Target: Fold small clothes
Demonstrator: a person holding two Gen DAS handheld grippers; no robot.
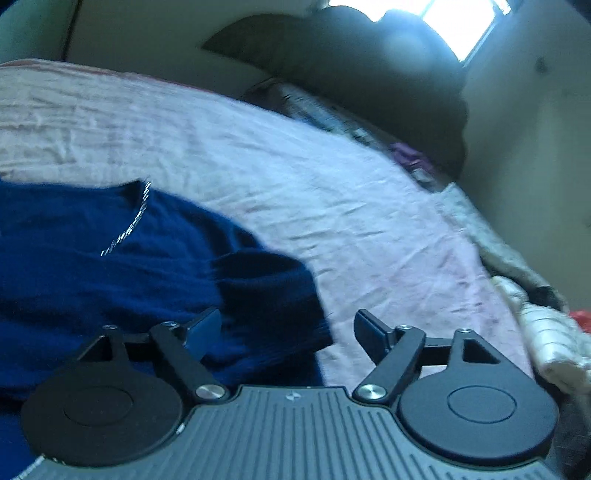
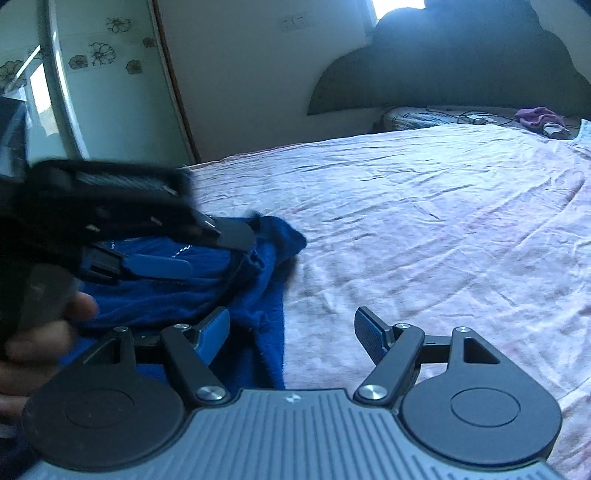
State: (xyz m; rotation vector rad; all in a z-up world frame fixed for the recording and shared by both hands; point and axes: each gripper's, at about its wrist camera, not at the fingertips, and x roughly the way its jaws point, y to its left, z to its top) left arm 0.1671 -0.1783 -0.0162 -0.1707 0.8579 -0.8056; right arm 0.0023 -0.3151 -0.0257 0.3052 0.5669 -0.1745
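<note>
**Dim bedroom, daylight behind the headboard**

A wide bed (image 2: 424,221) under a wrinkled pale pink sheet (image 1: 258,177) fills the room. At its far edge stands a dark, scallop-topped headboard (image 2: 461,66), with a bright window (image 1: 461,14) above it. The walls (image 2: 240,74) are plain and pale. At the left, a flower-patterned wardrobe door (image 2: 110,74).

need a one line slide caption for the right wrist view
Right gripper open above a blue garment on a pink bedsheet, the left gripper open over the same cloth.
</note>
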